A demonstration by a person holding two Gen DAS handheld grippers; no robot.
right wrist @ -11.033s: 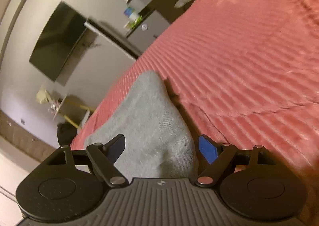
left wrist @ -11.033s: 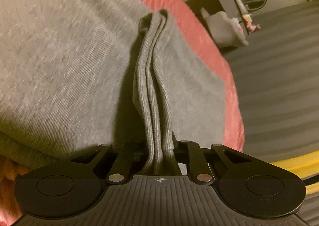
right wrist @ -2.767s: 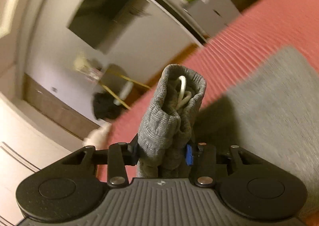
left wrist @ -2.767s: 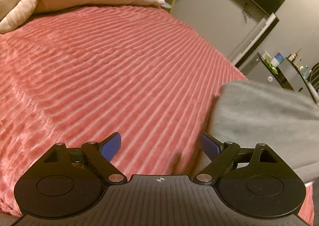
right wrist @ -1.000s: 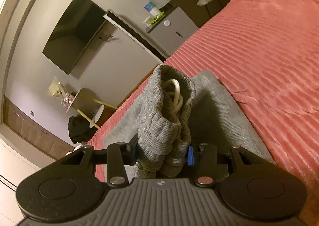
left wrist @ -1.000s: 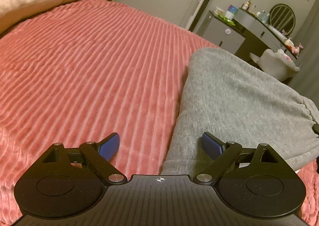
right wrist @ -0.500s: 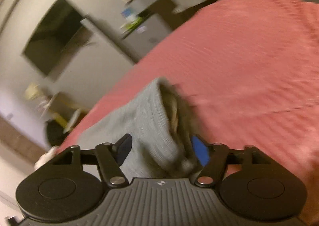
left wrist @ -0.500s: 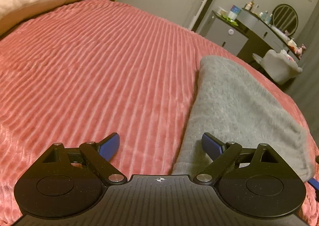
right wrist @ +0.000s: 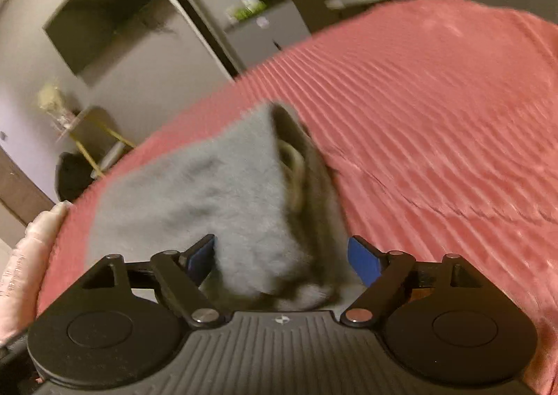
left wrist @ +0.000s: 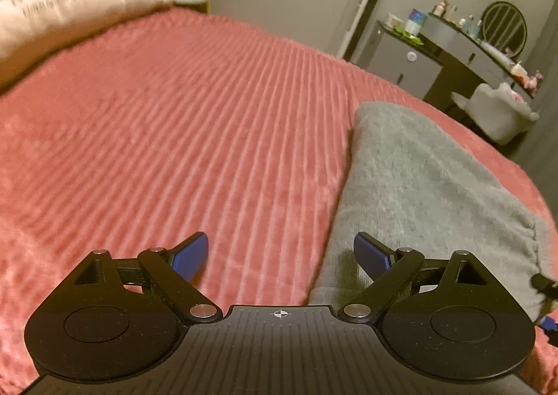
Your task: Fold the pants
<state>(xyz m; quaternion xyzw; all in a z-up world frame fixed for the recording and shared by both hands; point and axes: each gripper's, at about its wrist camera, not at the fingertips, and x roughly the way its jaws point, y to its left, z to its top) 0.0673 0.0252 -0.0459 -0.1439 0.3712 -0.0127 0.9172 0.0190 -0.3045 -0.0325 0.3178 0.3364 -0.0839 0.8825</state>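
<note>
The grey pants [left wrist: 418, 179] lie folded into a compact stack on the pink ribbed bedspread [left wrist: 191, 116]. In the left wrist view they sit to the right, with their near left edge under my left gripper [left wrist: 280, 252], which is open with nothing between its blue pads. In the right wrist view the waistband end of the pants [right wrist: 237, 199], with a pale drawstring [right wrist: 294, 168] showing, lies between the jaws of my right gripper [right wrist: 280, 255]. Those jaws are opening and the pads stand clear of the cloth.
A cream pillow [left wrist: 62, 15] lies at the far left of the bed. Beyond the bed stand a grey dresser [left wrist: 411, 60] with bottles, a round mirror [left wrist: 504, 27], a white stool [left wrist: 502, 112], a wall TV [right wrist: 101, 25] and a yellow-legged chair [right wrist: 94, 144].
My right gripper let go of the bunched waistband and opened wide while sinking; the cloth dropped flat onto the stack. My left gripper stayed open and hardly moved.
</note>
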